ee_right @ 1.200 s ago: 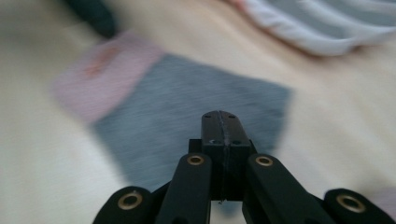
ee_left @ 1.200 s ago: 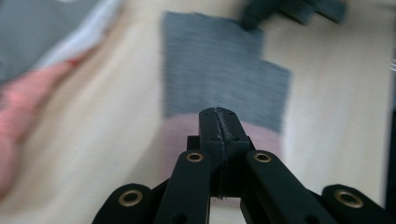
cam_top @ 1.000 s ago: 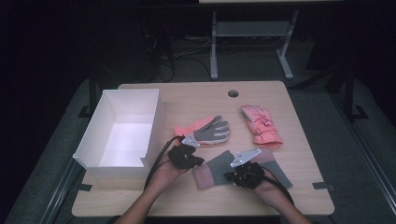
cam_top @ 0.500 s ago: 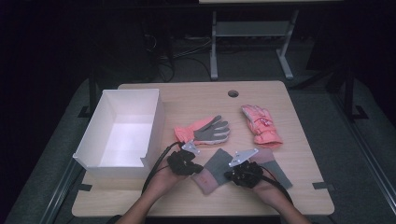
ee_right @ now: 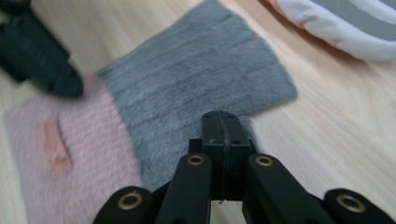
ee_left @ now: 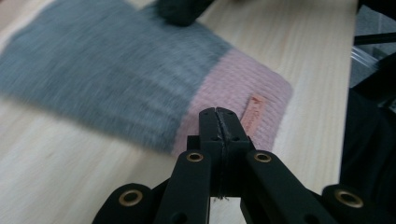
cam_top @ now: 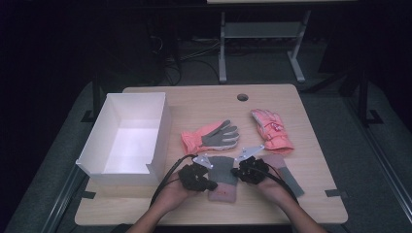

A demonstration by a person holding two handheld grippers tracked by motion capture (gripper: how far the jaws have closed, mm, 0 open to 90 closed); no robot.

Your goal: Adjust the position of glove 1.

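A flat knit piece [cam_top: 222, 177], grey with a pink cuff and a small tag [ee_left: 252, 114], lies near the table's front edge. My left gripper [cam_top: 211, 184] comes at it from the left. Its jaws are shut, tips [ee_left: 219, 112] just over the pink cuff [ee_left: 233, 88], and nothing shows between them. My right gripper [cam_top: 236, 171] comes from the right. It is shut too, tips [ee_right: 220, 116] over the edge of the grey part [ee_right: 196, 74]. Each gripper view shows the other gripper's dark tip across the fabric.
An open white box [cam_top: 126, 141] stands at the left of the wooden table [cam_top: 194, 102]. An orange and grey glove [cam_top: 211, 136] and a pink glove [cam_top: 270, 130] lie mid-table. A second grey and pink knit piece [cam_top: 289, 177] lies partly under the right hand.
Both hands have closed in on the knit piece from either side, the left gripper also coming nearer the front edge. The jaws stayed shut.
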